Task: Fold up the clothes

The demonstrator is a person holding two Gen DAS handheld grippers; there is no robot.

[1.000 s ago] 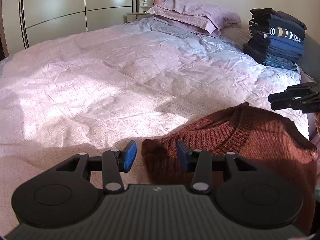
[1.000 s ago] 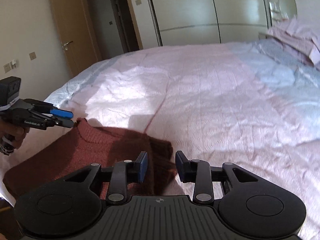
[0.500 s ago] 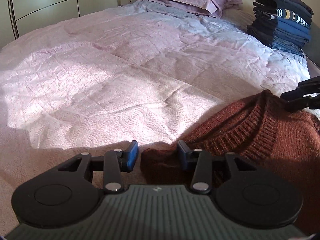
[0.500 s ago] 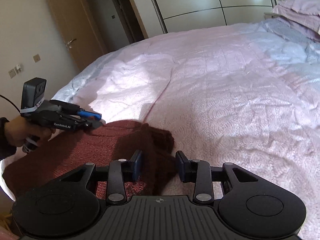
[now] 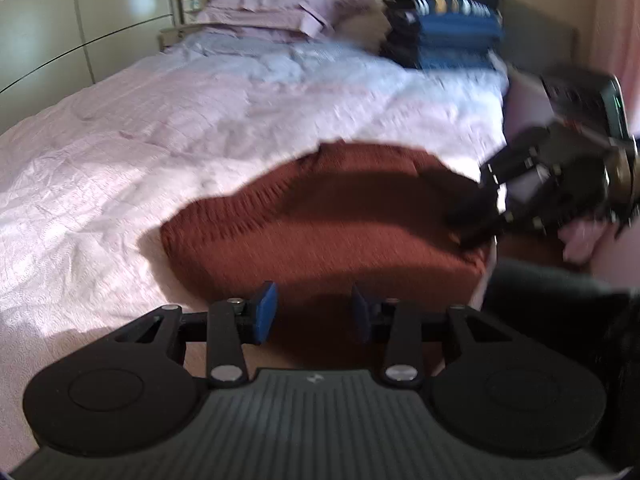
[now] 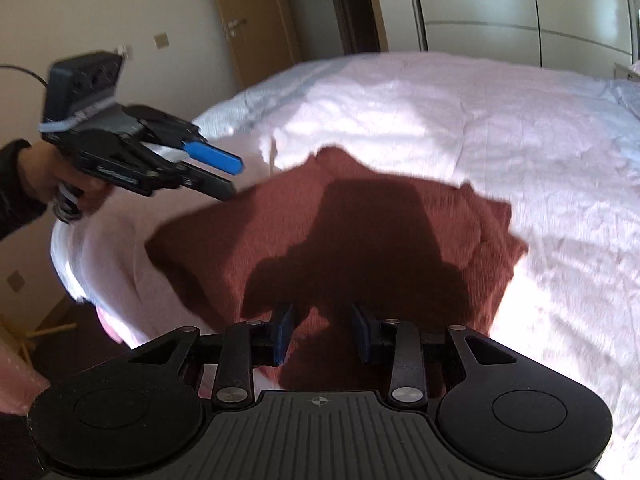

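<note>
Sweater (image 6: 360, 216), rust-brown ribbed knit, lay folded into a thick rough rectangle near the bed's (image 6: 500, 120) edge; squaring and stacking apparently remained. Left tongs (image 5: 312, 312) were closing, right tongs (image 6: 322, 332) parted; both grasped nothing. Quilted pink cover looked crinkled. Folded dark clothes (image 5: 440, 28) stood stacked by the pillows (image 5: 272, 12).

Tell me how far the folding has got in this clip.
Done: a stack of folded dark clothes sits at the bed's far end. In hand: the red-brown sweater lies bunched, not neatly folded; the left gripper hovers over its edge, jaws closing on nothing; the right gripper is over its near edge, grip unclear. Left: finish folding, then stack it.
</note>
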